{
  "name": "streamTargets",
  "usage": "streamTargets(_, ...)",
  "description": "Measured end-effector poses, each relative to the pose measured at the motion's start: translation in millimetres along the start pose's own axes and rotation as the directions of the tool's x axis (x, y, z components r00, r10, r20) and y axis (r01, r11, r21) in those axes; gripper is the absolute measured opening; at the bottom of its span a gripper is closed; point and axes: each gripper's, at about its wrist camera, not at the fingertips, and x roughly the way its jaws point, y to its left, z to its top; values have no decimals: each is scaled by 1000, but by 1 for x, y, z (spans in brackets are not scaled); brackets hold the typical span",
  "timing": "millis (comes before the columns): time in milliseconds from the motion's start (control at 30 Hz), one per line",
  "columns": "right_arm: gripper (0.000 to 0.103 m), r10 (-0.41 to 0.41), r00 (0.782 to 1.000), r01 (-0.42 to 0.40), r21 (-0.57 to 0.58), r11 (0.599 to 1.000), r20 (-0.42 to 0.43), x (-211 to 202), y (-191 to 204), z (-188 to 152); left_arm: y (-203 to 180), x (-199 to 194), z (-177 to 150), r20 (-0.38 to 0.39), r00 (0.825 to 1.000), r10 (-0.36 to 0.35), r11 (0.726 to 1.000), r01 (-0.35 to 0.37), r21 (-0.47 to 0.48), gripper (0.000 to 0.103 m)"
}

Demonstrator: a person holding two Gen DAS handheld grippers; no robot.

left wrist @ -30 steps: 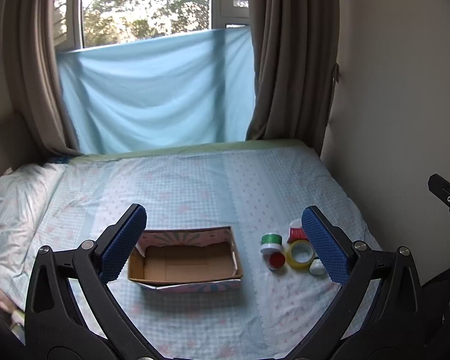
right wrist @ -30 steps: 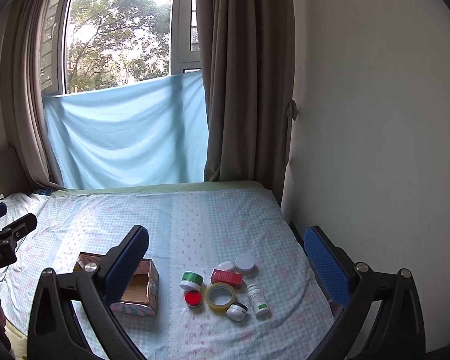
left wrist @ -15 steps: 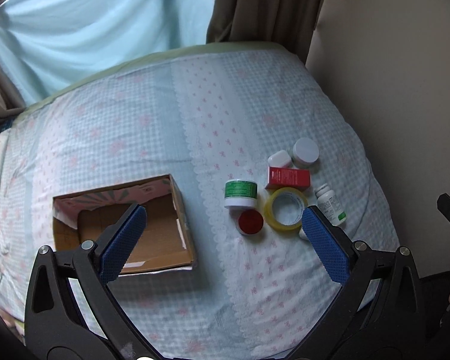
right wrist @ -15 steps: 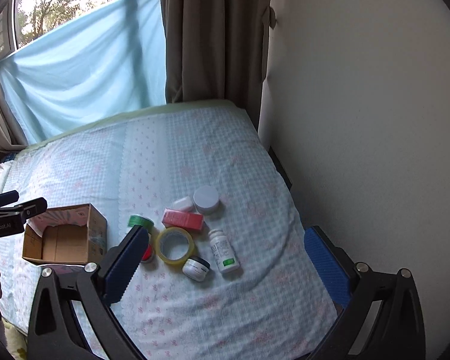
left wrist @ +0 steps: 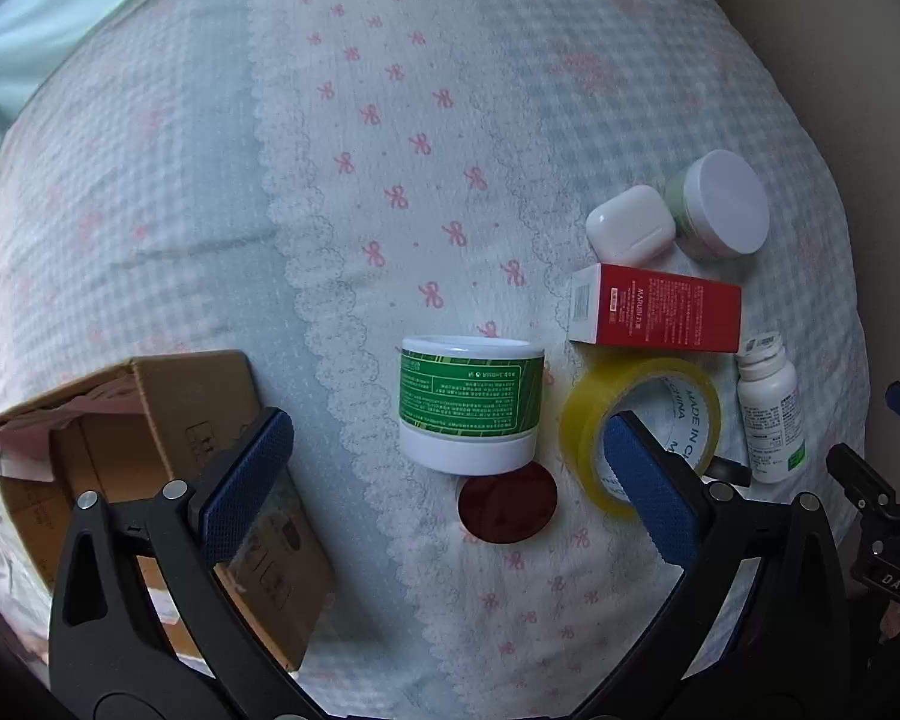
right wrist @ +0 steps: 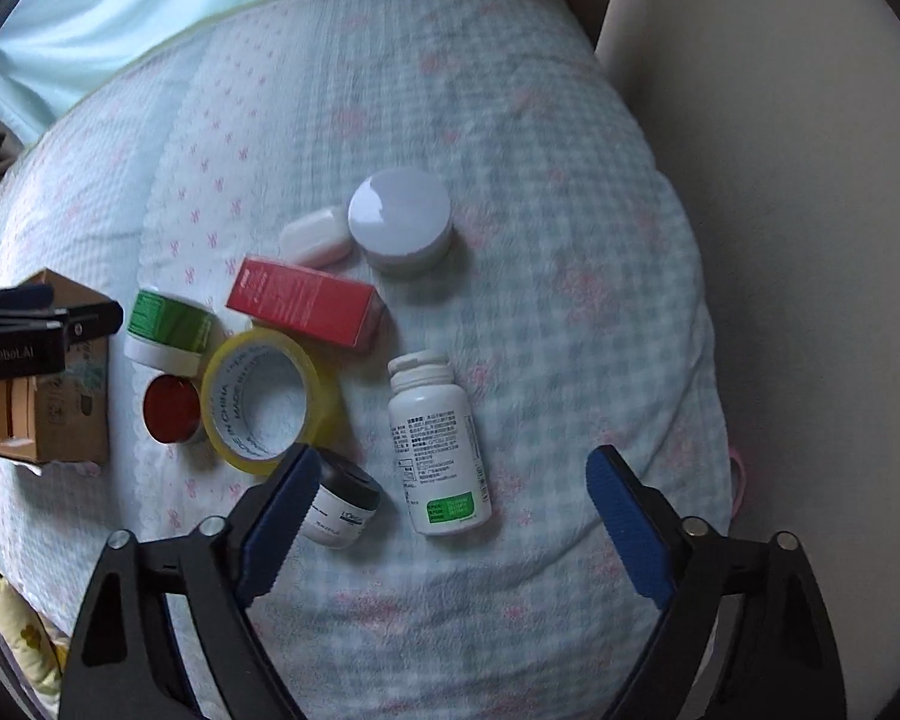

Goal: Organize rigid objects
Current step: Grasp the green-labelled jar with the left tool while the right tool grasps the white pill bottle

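Several small objects lie clustered on the bed: a green-labelled white jar (left wrist: 469, 405), a red round lid (left wrist: 506, 501), a yellow tape roll (left wrist: 642, 420), a red box (left wrist: 654, 316), a white earbud case (left wrist: 630, 225), a lavender-lidded jar (left wrist: 723, 212) and a white pill bottle (left wrist: 771, 414). An open cardboard box (left wrist: 144, 468) sits to the left. My left gripper (left wrist: 444, 480) is open above the green jar and red lid. My right gripper (right wrist: 450, 516) is open above the pill bottle (right wrist: 438, 450), beside a small dark-lidded jar (right wrist: 342, 501).
The bed (right wrist: 540, 150) has a checked sheet with pink bows. A beige wall (right wrist: 810, 180) runs along the bed's right edge. A light blue cloth (right wrist: 120, 0) and curtains hang at the far end.
Both grippers have tilted down and moved closer to the bed; the objects now look much larger. The left one has come over the green jar, the right one over the pill bottle.
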Motion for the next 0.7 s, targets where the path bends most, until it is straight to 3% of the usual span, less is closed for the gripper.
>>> streamTargets(167,75,-9,992,6,-20,1000,-129,48,2,5,2,37,8,-76,997,19,1000,-18,20,100)
streamTargets(333,68,-54,980,43,-60,997,-191,78,6,8,0,68,13,-141,990,21,999,-14,45,98)
streamTargets(433,64,-67,976,51,-79,996,-209,89,10,9,0,80,15,-158,987,-3,999,10,48,87)
streamTargets(533,56,-71,973,51,-92,994,-221,98,14,8,-3,92,16,-186,981,-59,997,67,42,68)
streamTargets(567,47,-54,973,36,-88,996,-225,100,15,8,-3,96,16,-185,981,-53,997,61,41,68)
streamTargets(700,47,-90,973,69,-104,992,-213,103,21,4,-4,97,16,-171,984,-48,998,56,41,68)
